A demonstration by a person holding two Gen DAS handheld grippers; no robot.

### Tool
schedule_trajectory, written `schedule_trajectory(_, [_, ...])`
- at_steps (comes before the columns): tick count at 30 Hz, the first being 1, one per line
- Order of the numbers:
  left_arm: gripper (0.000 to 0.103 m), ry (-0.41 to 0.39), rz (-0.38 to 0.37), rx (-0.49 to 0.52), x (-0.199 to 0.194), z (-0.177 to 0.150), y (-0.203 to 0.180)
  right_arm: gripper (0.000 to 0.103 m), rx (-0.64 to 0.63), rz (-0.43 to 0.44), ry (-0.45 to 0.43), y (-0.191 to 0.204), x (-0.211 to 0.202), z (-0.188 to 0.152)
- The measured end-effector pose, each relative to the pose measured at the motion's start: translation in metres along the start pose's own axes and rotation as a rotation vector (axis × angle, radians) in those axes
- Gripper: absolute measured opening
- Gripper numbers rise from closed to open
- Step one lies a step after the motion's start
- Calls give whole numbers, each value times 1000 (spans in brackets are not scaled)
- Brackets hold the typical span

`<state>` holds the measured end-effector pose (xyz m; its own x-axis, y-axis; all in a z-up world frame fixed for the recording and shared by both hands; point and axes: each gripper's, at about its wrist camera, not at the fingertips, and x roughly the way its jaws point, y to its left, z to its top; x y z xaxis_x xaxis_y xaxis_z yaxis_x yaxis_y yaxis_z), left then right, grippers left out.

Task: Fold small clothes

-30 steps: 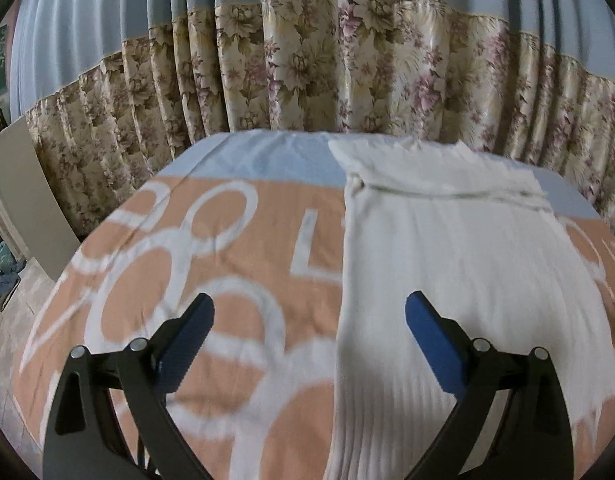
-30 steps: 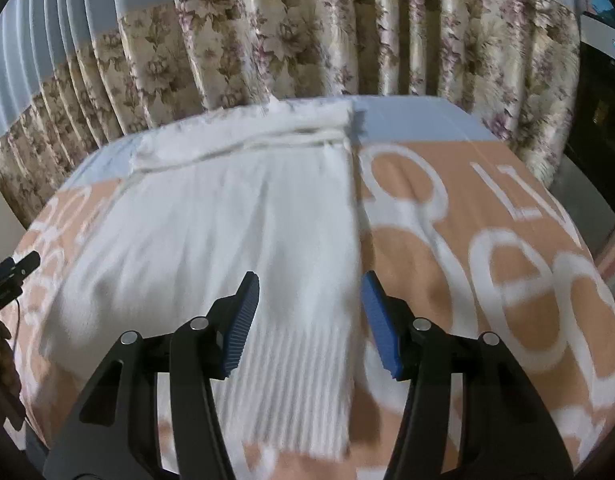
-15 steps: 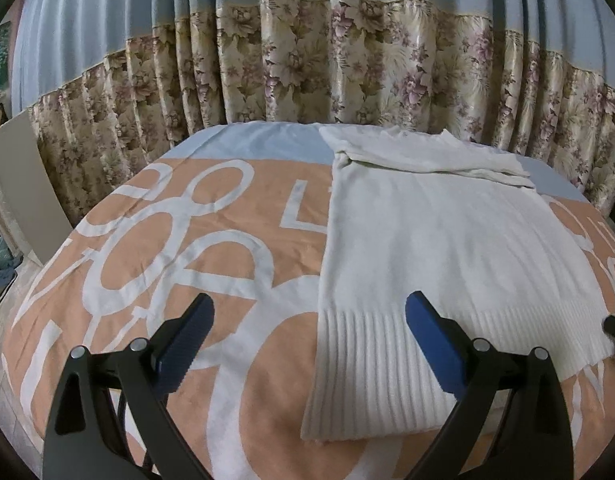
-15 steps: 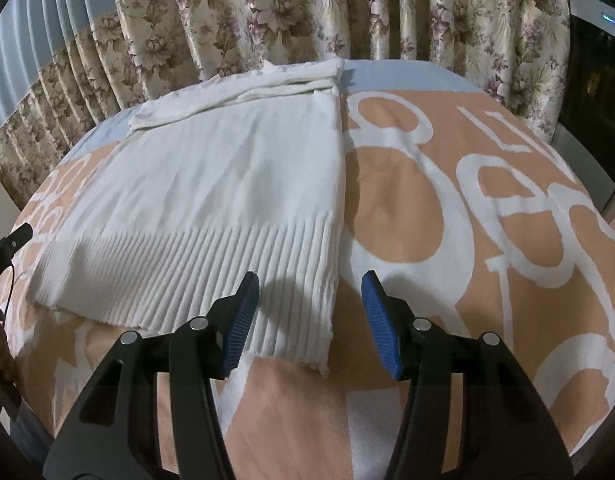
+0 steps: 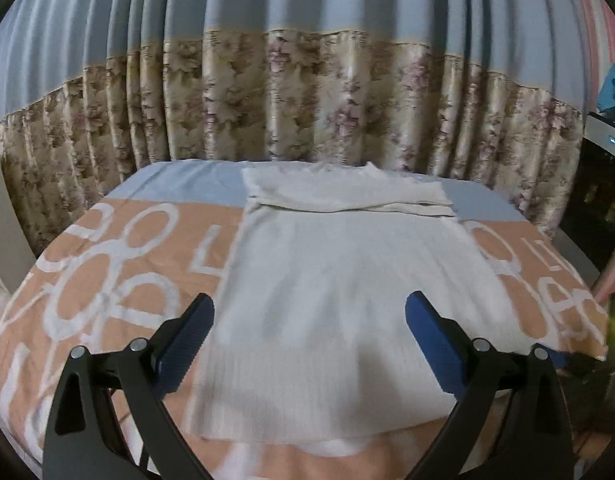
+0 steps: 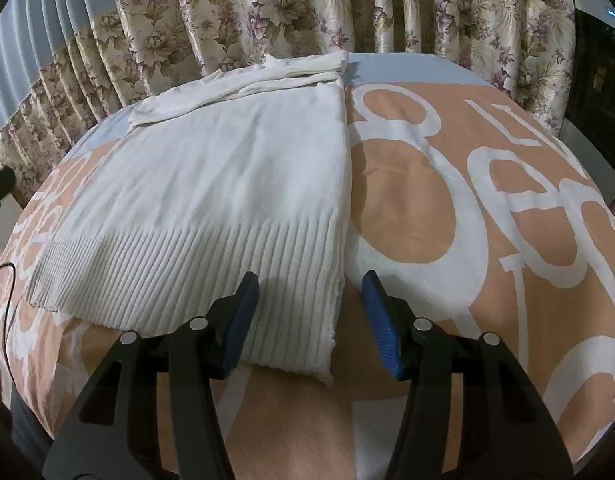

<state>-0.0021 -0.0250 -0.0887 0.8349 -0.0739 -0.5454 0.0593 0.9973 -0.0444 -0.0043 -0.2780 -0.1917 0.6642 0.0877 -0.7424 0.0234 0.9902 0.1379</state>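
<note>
Both hand-held grippers, left (image 5: 309, 330) and right (image 6: 310, 305), spread apart, empty; sweater (image 6: 211, 200) sleeves tucked, left view blurred.

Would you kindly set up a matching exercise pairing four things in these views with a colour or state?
Things:
1. sweater
2. blanket
3. curtain
4. right gripper

Descriptions:
A. floral, hanging in pleats
B. open, holding nothing
C. white, lying flat, ribbed hem nearest
D. orange with large white letters

Pairs: 1-C, 2-D, 3-A, 4-B
</note>
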Motion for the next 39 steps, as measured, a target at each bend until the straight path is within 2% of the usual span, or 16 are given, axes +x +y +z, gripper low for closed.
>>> schedule_trajectory(3, [97, 34, 31, 7, 9, -6, -8, 55, -3, 1, -1, 0, 0, 0])
schedule_trajectory(5, [97, 66, 41, -21, 17, -11, -1, 55, -4, 1, 1, 0, -1, 0])
schedule_trajectory(9, [97, 83, 83, -38, 24, -22, 13, 54, -12, 3, 7, 2, 0, -1])
schedule_trajectory(12, [97, 98, 103, -44, 29, -30, 25, 45, -27, 8, 14, 6, 1, -1])
schedule_trajectory(14, [97, 99, 113, -42, 29, -33, 30, 34, -38, 12, 21, 9, 3, -1])
schedule_trajectory(18, [97, 110, 140, -47, 31, -40, 47, 19, -35, 41, 27, 13, 4, 0])
schedule_trajectory(24, [97, 118, 195, -83, 21, -47, 93, 19, -35, 35, 14, 15, 4, -1])
schedule_trajectory(28, [97, 145, 191, -78, 17, -59, 114, 19, -27, 42, 12, 14, 4, -1])
schedule_trajectory(32, [97, 193, 153, -71, 21, -74, 119, 19, -23, 50, 14, 13, 4, 0])
schedule_trajectory(37, [97, 254, 71, -25, 33, -83, 97, 19, -17, 59, 15, 12, 4, -1])
schedule_trajectory(39, [97, 277, 70, -8, 40, -81, 90, 20, -15, 61, 15, 12, 4, -1])
